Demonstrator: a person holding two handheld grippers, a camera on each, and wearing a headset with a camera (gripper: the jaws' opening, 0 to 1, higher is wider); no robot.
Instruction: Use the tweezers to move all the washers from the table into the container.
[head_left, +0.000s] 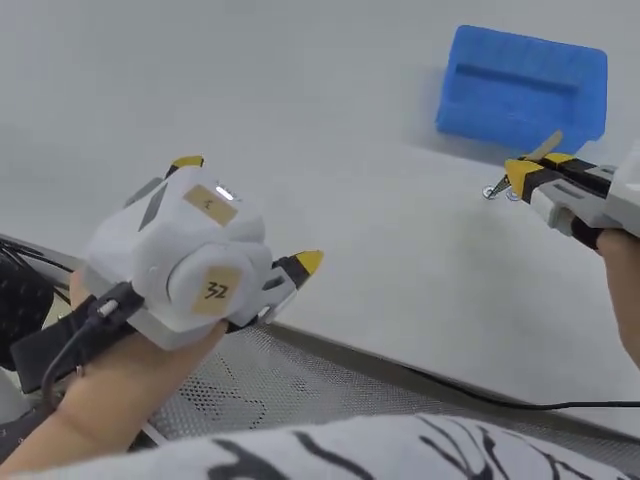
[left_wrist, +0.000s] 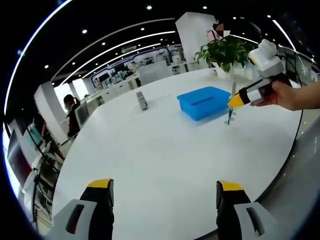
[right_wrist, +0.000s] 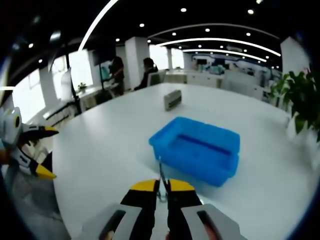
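Two small washers (head_left: 512, 195) are made out on the white surface (head_left: 330, 130), close together, at 6 o'clock from the one blue container (head_left: 520, 85) and a little apart from it. They are too small for more to be told. The tips of the one pair of tweezers (left_wrist: 230, 114) are lowered to them; whether a washer is touched cannot be told. The tweezers are clamped between the closed jaws of the right hand-held gripper (right_wrist: 161, 186), which is seen at 3 o'clock in the head view. In the right gripper view the container lies at 1 o'clock ahead of those jaws, an open rectangular tray whose contents cannot be made out. The left hand-held gripper (left_wrist: 165, 186) is held at 7 o'clock in the head view, well apart from the washers, with its two yellow-tipped jaws spread wide. Farther back on the surface one small grey box (right_wrist: 172, 99) stands at 11 o'clock from the container. One potted plant (left_wrist: 227, 50) is seen at the far edge.
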